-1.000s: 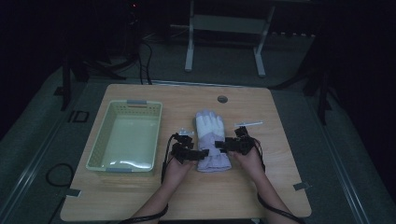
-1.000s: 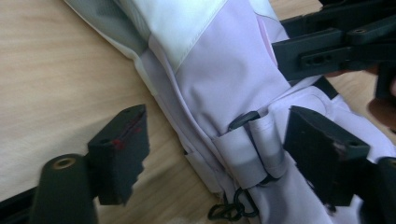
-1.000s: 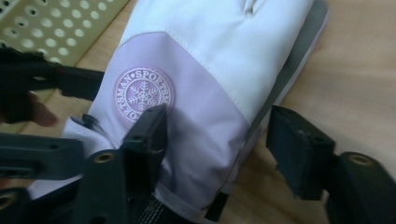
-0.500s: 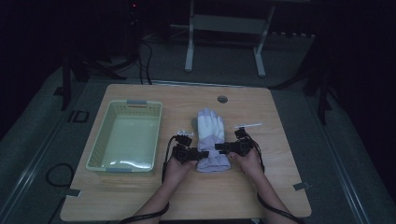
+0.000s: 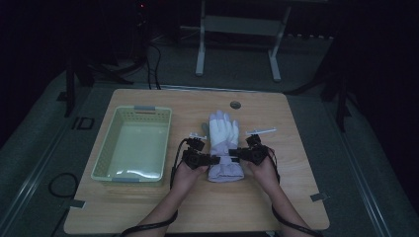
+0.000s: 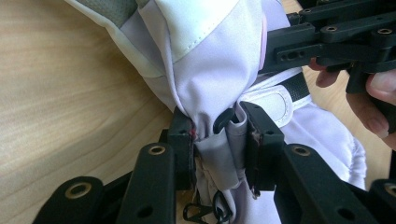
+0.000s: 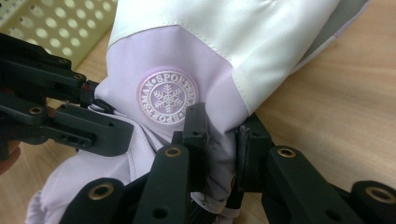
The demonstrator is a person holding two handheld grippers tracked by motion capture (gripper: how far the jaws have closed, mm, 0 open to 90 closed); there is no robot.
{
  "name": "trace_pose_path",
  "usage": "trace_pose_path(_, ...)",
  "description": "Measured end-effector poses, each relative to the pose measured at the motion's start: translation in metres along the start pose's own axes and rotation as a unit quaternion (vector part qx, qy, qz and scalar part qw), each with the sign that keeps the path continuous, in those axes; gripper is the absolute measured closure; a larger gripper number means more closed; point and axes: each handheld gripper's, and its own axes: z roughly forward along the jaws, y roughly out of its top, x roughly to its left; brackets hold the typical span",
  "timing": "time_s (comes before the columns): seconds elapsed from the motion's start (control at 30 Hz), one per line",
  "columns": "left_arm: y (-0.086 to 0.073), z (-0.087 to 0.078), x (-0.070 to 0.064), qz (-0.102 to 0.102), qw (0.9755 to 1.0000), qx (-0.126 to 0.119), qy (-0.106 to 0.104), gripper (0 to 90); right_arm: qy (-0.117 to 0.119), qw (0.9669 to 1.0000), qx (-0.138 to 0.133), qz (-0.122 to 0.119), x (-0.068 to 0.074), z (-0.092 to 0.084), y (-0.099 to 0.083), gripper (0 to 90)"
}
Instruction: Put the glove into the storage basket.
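Note:
A white and pale lilac ski glove (image 5: 223,143) lies flat in the middle of the wooden table (image 5: 296,197), fingers pointing away from me. My left gripper (image 5: 213,159) pinches the cuff fabric at the glove's left side; up close its jaws clamp a fold of lilac cloth (image 6: 218,140) beside a white strap. From the right, my right gripper (image 5: 234,157) is shut on the glove (image 7: 219,154) just below a round snowflake badge (image 7: 167,97). Both grippers meet near the wrist of the glove.
A pale green plastic basket (image 5: 132,146) stands empty at the left of the table. A small round hole (image 5: 235,104) sits near the far edge. A thin white stick (image 5: 262,131) lies just right of the glove. Metal stand legs (image 5: 237,34) rise beyond the table.
Both hands have edged slightly nearer me and closer together over the glove's cuff; the glove itself lies where it did.

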Motion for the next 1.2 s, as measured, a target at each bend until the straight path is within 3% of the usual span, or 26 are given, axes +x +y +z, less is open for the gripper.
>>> trace_pose_path(0.33, 0.021, -0.033, -0.023, 0.037, 0.9991, -0.018, 0.010, 68.9, 0.001, 0.9991, -0.039, -0.016, 0.019, -0.030, 0.018, 77.0)
trace_pose_path(0.47, 0.028, -0.046, -0.026, 0.040, 0.9989, -0.021, 0.012, 68.9, 0.002, 0.9986, -0.049, -0.021, 0.028, -0.036, 0.027, 76.9)
trace_pose_path(0.7, 0.036, -0.067, -0.026, 0.043, 0.9987, -0.021, 0.015, 69.0, -0.009, 0.9974, -0.058, -0.042, 0.047, -0.043, 0.042, 77.0)
trace_pose_path(0.97, 0.040, -0.092, -0.026, 0.051, 0.9982, -0.017, 0.027, 69.4, -0.002, 0.9964, -0.066, -0.052, 0.066, -0.042, 0.055, 77.0)
trace_pose_path(1.2, 0.039, -0.109, -0.019, 0.044, 0.9983, -0.016, 0.033, 69.5, 0.003, 0.9962, -0.064, -0.058, 0.081, -0.035, 0.063, 77.1)
